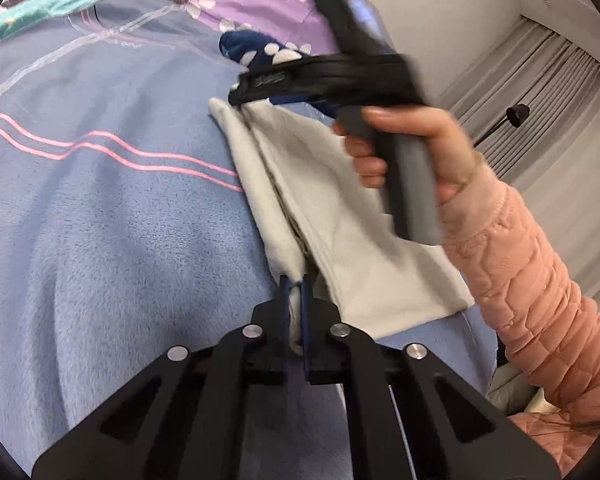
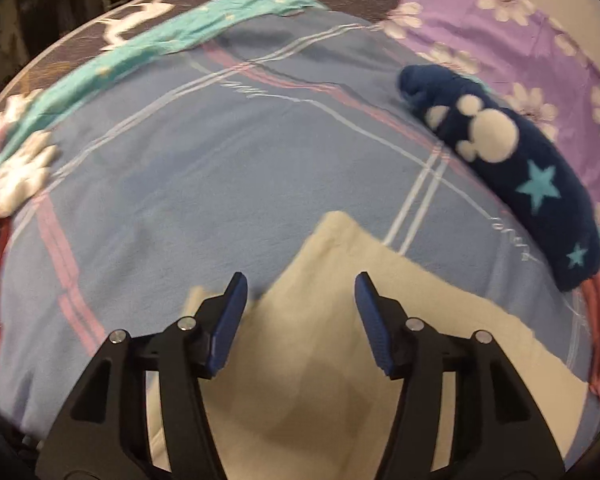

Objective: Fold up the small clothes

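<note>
A small pale grey-white garment [image 1: 332, 216] lies on the blue blanket [image 1: 112, 208]. My left gripper [image 1: 295, 292] is shut on the near corner of this garment, with cloth pinched between its blue pads. My right gripper [image 1: 240, 94] hovers at the garment's far corner in the left wrist view. In the right wrist view my right gripper [image 2: 300, 292] is open, its pads standing on either side of the garment's pointed corner [image 2: 332, 240], apart from the cloth.
A dark blue sock [image 2: 512, 172] with white and teal patterns lies on the blanket [image 2: 204, 168] to the right of the garment. A purple floral sheet [image 2: 520, 40] lies beyond it. A teal cloth [image 2: 148, 52] runs along the far left. Grey curtains [image 1: 548, 92] hang at the right.
</note>
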